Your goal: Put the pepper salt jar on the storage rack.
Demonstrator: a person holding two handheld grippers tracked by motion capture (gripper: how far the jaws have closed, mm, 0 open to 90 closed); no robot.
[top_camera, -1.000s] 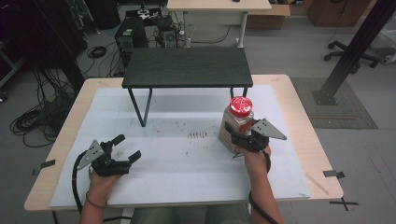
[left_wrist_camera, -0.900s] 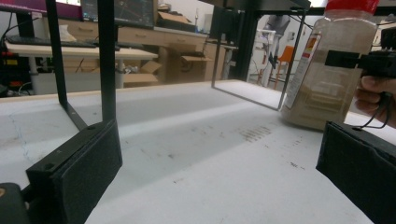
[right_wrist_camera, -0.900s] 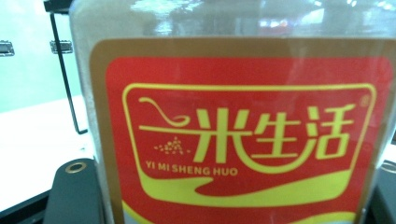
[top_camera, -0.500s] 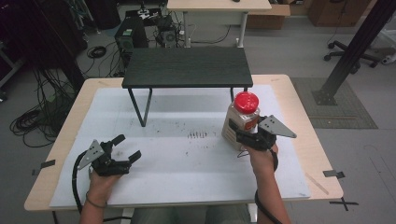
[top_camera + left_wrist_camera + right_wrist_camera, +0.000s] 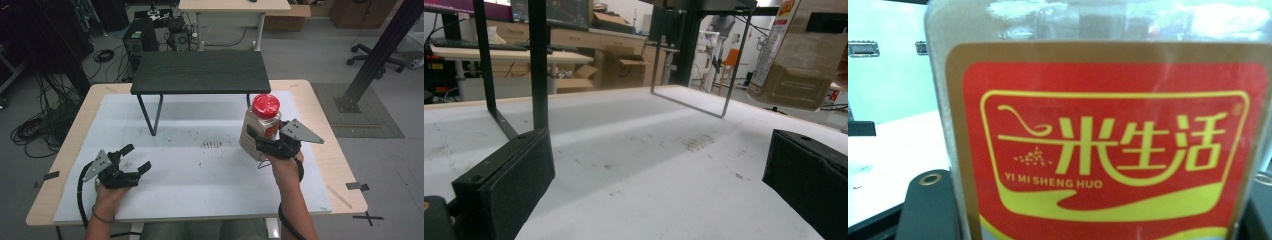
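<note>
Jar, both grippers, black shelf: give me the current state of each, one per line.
Jar: red lid on, upright, lifted clear of the table, gripped low on its body.
Right gripper: shut on the jar.
Left gripper: open, nothing between the jaws, low over the white mat.
Black shelf: standing on the mat, top bare.

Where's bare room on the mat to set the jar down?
The biggest bare stretch of the white mat lies between the left gripper and the jar held in the right gripper, around the dark scuff marks. The space under the black shelf is bare too, but its legs hem it in.
</note>
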